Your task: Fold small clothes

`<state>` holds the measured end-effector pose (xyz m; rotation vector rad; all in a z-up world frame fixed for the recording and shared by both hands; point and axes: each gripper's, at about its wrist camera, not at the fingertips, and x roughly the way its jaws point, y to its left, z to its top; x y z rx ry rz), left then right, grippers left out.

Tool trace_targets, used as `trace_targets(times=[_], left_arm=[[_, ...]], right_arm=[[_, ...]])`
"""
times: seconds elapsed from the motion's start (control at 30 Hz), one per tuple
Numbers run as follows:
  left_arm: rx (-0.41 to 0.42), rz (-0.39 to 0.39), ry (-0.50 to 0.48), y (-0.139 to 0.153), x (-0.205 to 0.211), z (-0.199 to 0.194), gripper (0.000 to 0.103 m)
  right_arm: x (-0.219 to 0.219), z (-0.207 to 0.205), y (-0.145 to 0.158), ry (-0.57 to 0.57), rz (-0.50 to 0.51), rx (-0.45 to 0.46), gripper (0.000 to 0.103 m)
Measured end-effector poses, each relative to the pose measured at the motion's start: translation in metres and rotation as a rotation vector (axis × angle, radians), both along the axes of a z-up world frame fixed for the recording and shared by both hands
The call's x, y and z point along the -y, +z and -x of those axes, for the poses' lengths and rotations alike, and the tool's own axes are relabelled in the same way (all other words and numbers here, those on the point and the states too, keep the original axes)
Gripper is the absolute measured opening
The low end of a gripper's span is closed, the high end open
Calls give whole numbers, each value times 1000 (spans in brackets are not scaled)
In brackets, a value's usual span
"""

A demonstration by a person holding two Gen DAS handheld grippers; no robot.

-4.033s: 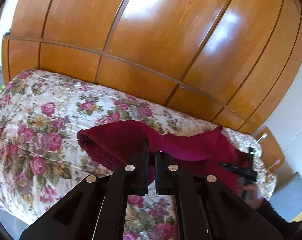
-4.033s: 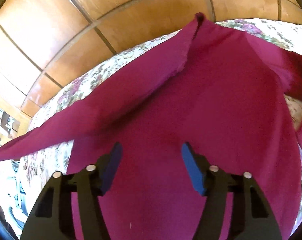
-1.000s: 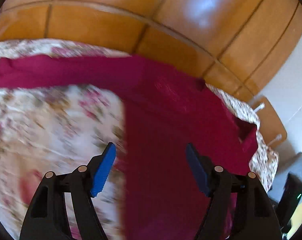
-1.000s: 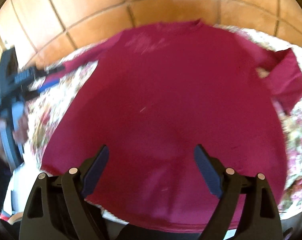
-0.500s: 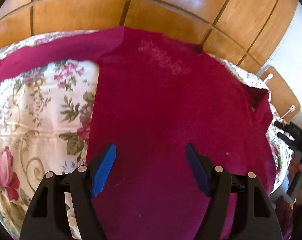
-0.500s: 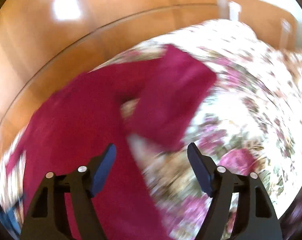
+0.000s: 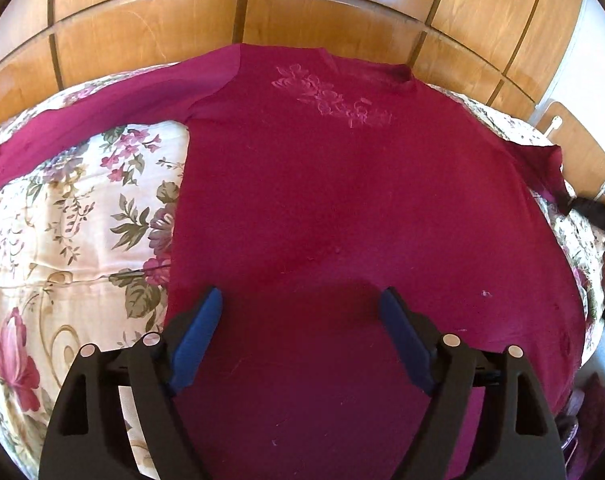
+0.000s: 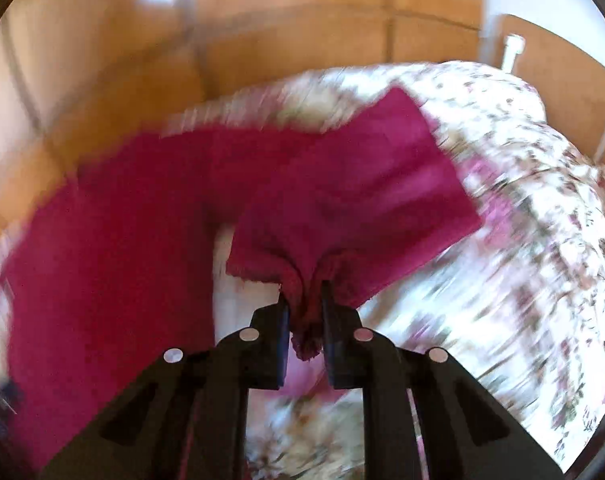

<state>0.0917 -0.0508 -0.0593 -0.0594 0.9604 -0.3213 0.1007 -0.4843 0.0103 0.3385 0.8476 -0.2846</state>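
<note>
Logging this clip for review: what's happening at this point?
A person with two handheld grippers is folding a magenta long-sleeved top spread flat on a floral bedspread. The right gripper is shut on the cuff of one sleeve, which is bunched between its fingers. The left gripper is open over the top's lower body, holding nothing. The other sleeve lies stretched out.

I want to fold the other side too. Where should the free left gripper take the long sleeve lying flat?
Probably at the cuff end of the outstretched sleeve, from its own left: there the cloth is narrow and flat on the floral bedspread.
</note>
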Motion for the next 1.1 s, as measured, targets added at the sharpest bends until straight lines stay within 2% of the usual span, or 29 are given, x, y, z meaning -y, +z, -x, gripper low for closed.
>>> trace_targets(times=[0.1,0.23,0.27,0.3,0.33,0.37,0.47,0.6,0.67,0.73,0.8,0.87,0.9,0.93,0.97,1.0,1.07,1.1], left_arm=[[-11,0,5,0,2,-3,82],[-22,-2,15,0,3,-5,83],[-23,-4,17,0,3,-5,83],[-24,-6,20,0,4,-5,83],[-25,-7,23,0,4,-6,83],[-25,-9,25,0,4,-6,83],[-28,-12,30,-1,5,-7,83],[-29,-22,24,-1,7,-8,85],[-30,-24,21,-2,7,-8,85],[-31,-29,16,-1,8,-9,85],[-34,-31,18,-1,8,-9,85],[-35,-35,21,-1,8,-8,85],[-33,-40,20,-2,8,-7,86],[-31,-48,19,-2,9,-6,86],[-29,-56,17,-2,10,-6,86],[-30,-61,15,-2,10,-6,86],[-38,-65,13,-2,10,-6,86],[-44,-65,13,-1,10,-6,86]], right_arm=[[53,2,39,-105,-87,117,13],[123,-11,65,-254,-140,182,17],[143,-17,65,-282,-159,182,21],[164,-22,64,-328,-175,179,41],[177,-20,62,-374,-173,177,75],[190,-21,59,-411,-176,182,83],[214,-2,49,-522,-202,188,92],[222,37,19,-604,-327,192,94],[224,50,2,-628,-377,187,92],[216,59,-23,-653,-472,173,83],[207,67,-43,-708,-552,176,80],[200,69,-51,-720,-544,187,78],[198,61,-48,-708,-509,178,69],[202,53,-46,-686,-503,171,48],[205,45,-44,-666,-493,153,33],[210,40,-44,-649,-457,120,7],[219,33,-34,-622,-392,98,6],[218,32,-20,-606,-315,101,6]])
